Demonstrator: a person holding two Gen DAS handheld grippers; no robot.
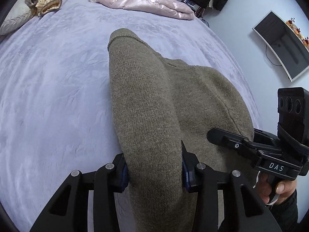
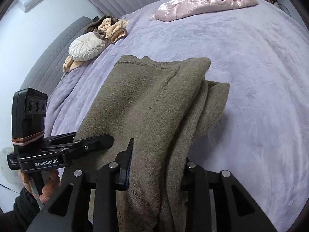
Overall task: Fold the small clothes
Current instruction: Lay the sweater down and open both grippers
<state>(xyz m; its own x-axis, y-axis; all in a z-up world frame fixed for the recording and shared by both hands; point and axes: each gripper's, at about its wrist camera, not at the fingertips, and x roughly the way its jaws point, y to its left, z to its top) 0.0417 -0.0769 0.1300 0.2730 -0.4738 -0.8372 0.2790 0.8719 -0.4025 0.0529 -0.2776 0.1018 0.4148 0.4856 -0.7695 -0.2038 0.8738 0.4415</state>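
Lilac bedspread [image 1: 58, 77] carries pink jacket [image 1: 143, 2] beyond the gripped olive sweater [image 1: 150, 106].

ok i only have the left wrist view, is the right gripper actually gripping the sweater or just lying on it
observer: gripping; the right gripper has its jaws closed on a bunched edge of the olive sweater
operator: single layer there
observer: no, several layers are stacked along that edge
operator: whats behind the beige clothes
observer: a grey quilted headboard
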